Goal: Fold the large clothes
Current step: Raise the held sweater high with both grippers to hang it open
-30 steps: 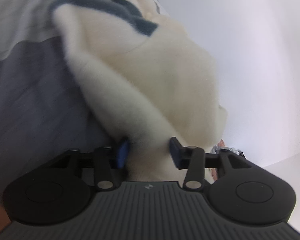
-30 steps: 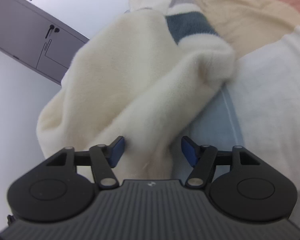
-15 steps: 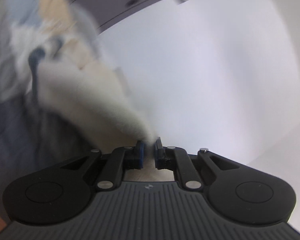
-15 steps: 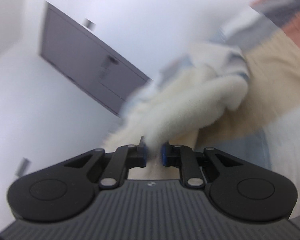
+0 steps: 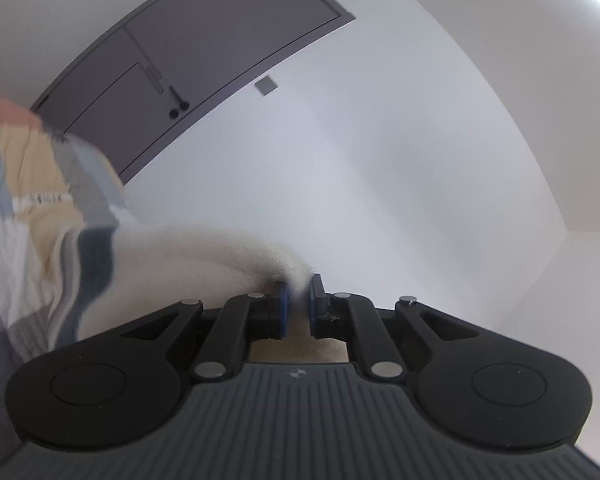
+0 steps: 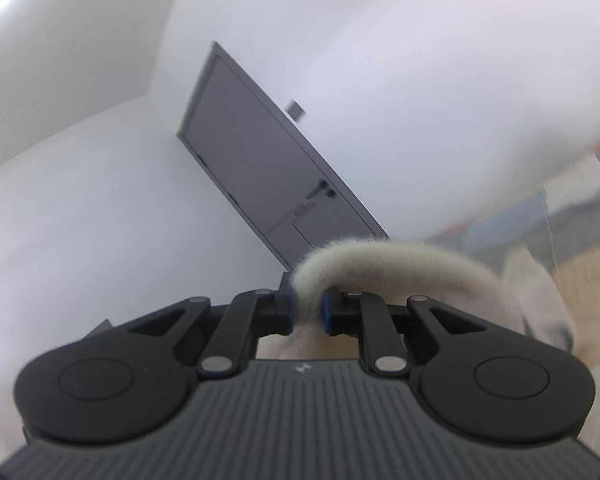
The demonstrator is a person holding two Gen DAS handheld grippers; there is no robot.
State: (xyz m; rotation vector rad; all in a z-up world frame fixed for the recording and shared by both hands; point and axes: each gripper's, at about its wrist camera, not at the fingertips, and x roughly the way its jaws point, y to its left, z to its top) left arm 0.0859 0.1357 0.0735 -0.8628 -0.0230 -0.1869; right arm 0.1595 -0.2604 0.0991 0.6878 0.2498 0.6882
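White wall and grey door (image 5: pixel 204 60) ahead; left claw (image 5: pixel 297 304) and right claw (image 6: pixel 307 312) pinch the fleece garment (image 5: pixel 220 256) — lift evenly, keeping it taut.

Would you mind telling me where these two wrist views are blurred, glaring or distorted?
Left wrist view: the patchwork bedding at the left edge is smeared, the door bows with fisheye curve, and glare burns the top right corner. Right wrist view: the bedding at right is blurred, glare sits top left, while the fleece near the right gripper stays fairly sharp.
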